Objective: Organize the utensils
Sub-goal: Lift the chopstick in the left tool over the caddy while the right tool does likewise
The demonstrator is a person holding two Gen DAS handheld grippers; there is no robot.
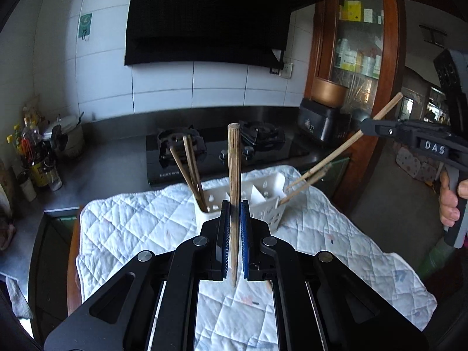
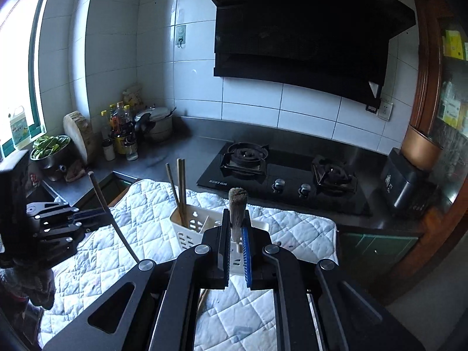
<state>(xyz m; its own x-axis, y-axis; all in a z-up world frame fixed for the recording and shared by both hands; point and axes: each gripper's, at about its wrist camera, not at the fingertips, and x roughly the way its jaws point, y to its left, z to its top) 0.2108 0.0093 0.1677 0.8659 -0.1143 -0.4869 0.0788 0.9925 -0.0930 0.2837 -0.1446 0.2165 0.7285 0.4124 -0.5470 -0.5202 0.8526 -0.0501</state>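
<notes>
My left gripper [image 1: 234, 207] is shut on a wooden chopstick [image 1: 234, 161] that stands upright between its blue pads. Behind it a white slotted utensil holder [image 1: 263, 196] stands on a quilted cloth [image 1: 131, 219], with three chopsticks [image 1: 190, 169] leaning in its left compartment. At the right, my right gripper [image 1: 367, 125] is shut on a slanted chopstick [image 1: 336, 152] whose lower end hangs over the holder's right end. In the right wrist view that chopstick [image 2: 238, 204] points at the camera between the pads of the right gripper [image 2: 236, 215], above the holder [image 2: 193, 222]. The left gripper [image 2: 102, 215] grips its stick [image 2: 117, 228].
A black gas stove [image 1: 272, 152] lies behind the cloth. Bottles and a pot [image 1: 38, 149] crowd the left counter. A black appliance [image 1: 321, 122] stands at the right beside a wooden cabinet [image 1: 392, 58]. A person's hand [image 1: 450, 201] holds the right gripper's handle. A bowl of greens [image 2: 49, 149] sits near the window.
</notes>
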